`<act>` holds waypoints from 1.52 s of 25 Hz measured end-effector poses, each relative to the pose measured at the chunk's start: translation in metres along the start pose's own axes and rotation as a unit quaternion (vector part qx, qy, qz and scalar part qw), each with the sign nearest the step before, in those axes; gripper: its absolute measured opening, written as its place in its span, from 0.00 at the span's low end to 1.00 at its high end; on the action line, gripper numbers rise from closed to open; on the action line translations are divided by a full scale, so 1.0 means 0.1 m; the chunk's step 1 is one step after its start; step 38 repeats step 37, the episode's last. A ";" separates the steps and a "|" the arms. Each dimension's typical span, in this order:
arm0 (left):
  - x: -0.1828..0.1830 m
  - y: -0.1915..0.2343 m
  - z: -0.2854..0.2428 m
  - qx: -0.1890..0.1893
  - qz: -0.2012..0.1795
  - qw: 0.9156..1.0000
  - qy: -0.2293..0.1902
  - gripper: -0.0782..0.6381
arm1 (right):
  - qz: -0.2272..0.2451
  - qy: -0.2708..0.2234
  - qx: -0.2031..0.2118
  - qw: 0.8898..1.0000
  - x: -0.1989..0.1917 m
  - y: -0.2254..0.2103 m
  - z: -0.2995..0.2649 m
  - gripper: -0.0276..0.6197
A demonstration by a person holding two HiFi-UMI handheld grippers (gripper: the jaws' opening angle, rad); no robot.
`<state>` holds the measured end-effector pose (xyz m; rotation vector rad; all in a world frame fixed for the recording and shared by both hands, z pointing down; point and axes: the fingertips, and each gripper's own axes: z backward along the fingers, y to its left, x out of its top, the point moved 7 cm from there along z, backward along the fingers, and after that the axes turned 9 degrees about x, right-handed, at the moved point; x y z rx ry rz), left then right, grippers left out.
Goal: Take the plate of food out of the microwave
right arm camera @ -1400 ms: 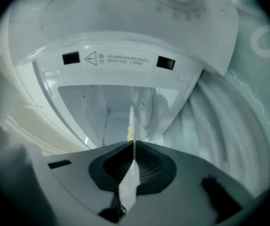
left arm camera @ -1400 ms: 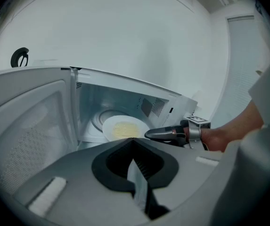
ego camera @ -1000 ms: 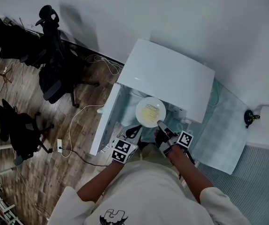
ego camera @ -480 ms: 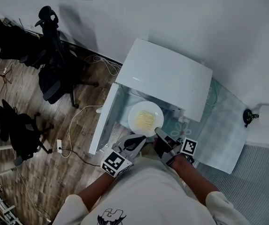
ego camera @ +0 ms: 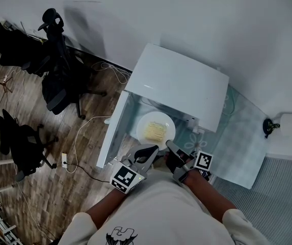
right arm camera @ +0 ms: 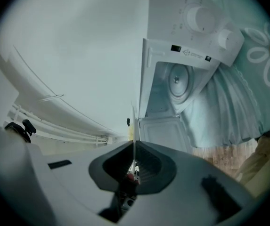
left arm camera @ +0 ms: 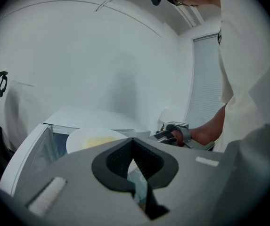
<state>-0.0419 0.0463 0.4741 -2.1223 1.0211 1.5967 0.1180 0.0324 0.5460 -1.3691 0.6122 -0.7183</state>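
Observation:
A white plate (ego camera: 156, 128) with yellow food hangs just in front of the white microwave (ego camera: 179, 83), whose door (ego camera: 112, 131) stands swung out to the left. My right gripper (ego camera: 170, 146) is shut on the plate's near rim; in the right gripper view the plate (right arm camera: 134, 126) shows edge-on between the jaws of my right gripper (right arm camera: 134, 147), with the empty cavity (right arm camera: 177, 86) beyond. My left gripper (ego camera: 148, 153) sits below the plate's near-left edge, jaws together on nothing. In the left gripper view my left gripper (left arm camera: 133, 142) is short of the plate (left arm camera: 94, 140).
The microwave stands on a table with a teal flowered cloth (ego camera: 240, 144). On the wooden floor to the left are black office chairs (ego camera: 59, 83), loose cables (ego camera: 87, 124) and a power strip (ego camera: 64, 158). A small dark object (ego camera: 269, 128) sits at the far right.
The plate has come out of the microwave toward me, held by the right gripper. Both grippers have drawn back; the left one dropped lower and nearer my body.

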 end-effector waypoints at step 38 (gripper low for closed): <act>-0.06 -0.07 0.00 -0.008 -0.001 1.000 0.012 0.11 | 0.012 -0.009 -0.024 1.000 0.02 -0.01 0.01 0.08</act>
